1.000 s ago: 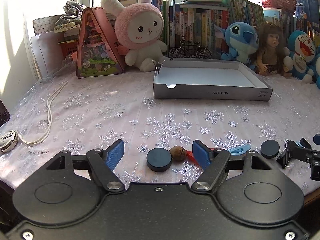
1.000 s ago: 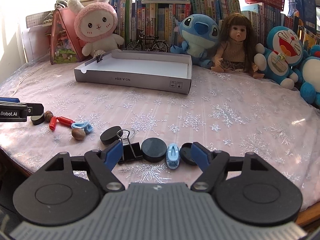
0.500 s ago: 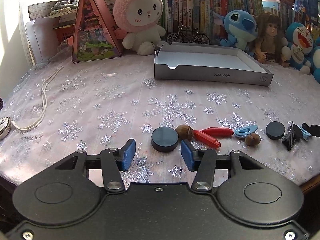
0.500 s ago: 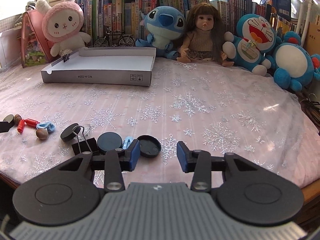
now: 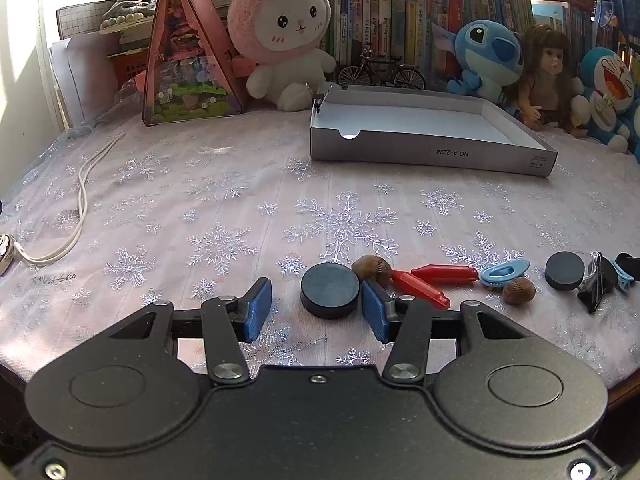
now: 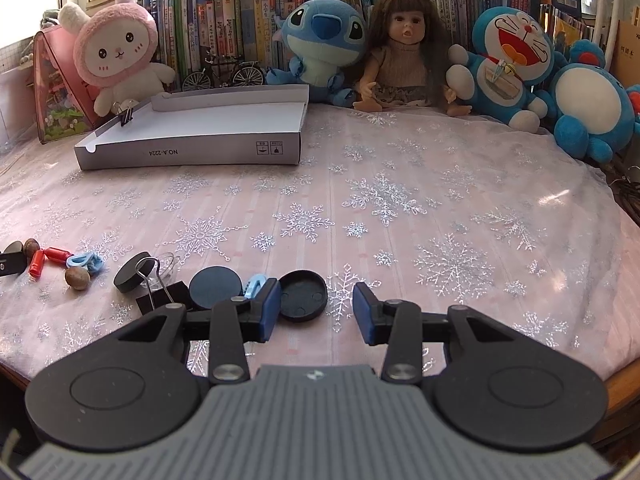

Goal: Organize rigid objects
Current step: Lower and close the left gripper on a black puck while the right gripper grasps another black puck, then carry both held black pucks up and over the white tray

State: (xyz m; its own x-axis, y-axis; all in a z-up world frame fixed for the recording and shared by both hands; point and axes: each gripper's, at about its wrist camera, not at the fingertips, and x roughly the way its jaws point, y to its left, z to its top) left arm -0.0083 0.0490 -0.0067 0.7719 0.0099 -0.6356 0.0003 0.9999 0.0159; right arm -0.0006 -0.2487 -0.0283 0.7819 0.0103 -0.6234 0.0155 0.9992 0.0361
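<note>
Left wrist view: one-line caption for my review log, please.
Left tool open, a black disc between its fingers on the snowflake tablecloth; grey cardboard tray waits beyond.

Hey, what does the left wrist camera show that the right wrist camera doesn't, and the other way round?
Only the left wrist view shows the white cable on the cloth and the left gripper, open around a black disc. Only the right wrist view shows the second Doraemon plush at far right, the upturned black cap and the right gripper, open, the cap beside its left finger. Both show the grey tray, the pink bunny plush, the red clip and the binder clip.
</note>
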